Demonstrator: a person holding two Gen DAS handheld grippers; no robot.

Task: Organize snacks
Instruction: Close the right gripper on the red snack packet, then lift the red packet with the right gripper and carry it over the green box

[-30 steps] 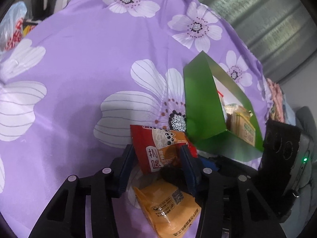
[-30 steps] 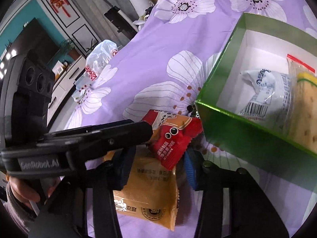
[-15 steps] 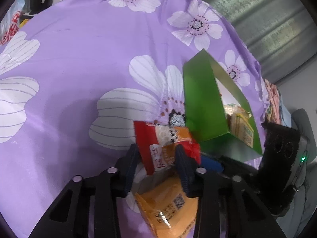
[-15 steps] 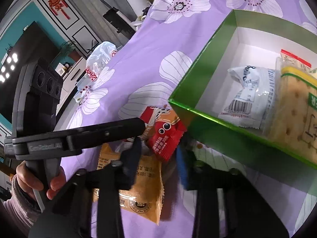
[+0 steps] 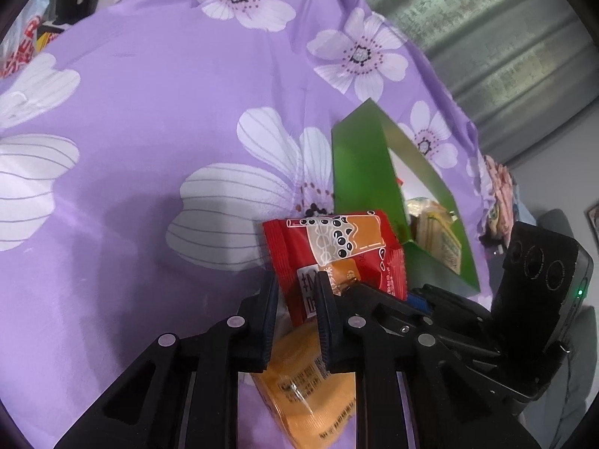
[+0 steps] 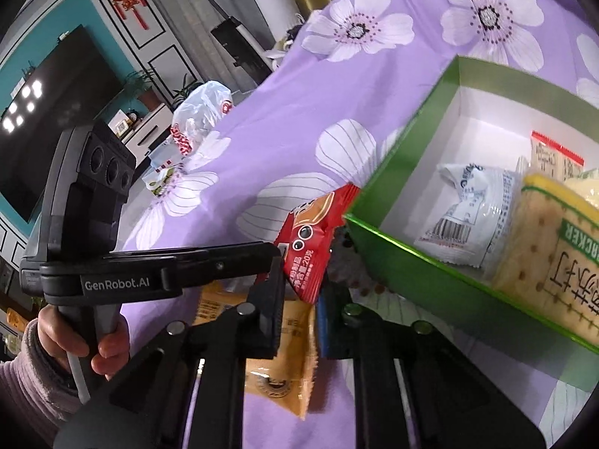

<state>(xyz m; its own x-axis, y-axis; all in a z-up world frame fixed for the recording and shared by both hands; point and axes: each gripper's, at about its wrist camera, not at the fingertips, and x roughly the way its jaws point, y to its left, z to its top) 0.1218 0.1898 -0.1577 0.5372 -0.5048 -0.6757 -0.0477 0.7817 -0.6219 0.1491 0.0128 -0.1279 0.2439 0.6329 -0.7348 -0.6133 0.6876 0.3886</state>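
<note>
A red snack packet (image 5: 337,247) is up off the purple flowered cloth (image 5: 149,149), just in front of the near corner of the green box (image 5: 363,179). My left gripper (image 5: 295,292) is shut on its lower left part. In the right wrist view the red snack packet (image 6: 310,232) has its lower corner pinched in my right gripper (image 6: 301,292), while the left gripper (image 6: 279,258) reaches in from the left. An orange packet (image 6: 284,355) lies flat on the cloth under both grippers. That orange packet (image 5: 310,385) is partly hidden by the fingers.
The green box (image 6: 393,254) holds a white packet (image 6: 468,217) and a cracker pack (image 6: 554,262). A hand (image 6: 108,348) in a mauve sleeve grips the left tool. A white plastic bag (image 6: 202,112) sits at the cloth's far edge. A corrugated metal wall (image 5: 486,37) stands behind.
Both grippers have closed from open onto the red packet. The packet has tipped up off the cloth, closer to the box corner. The orange packet has stayed put.
</note>
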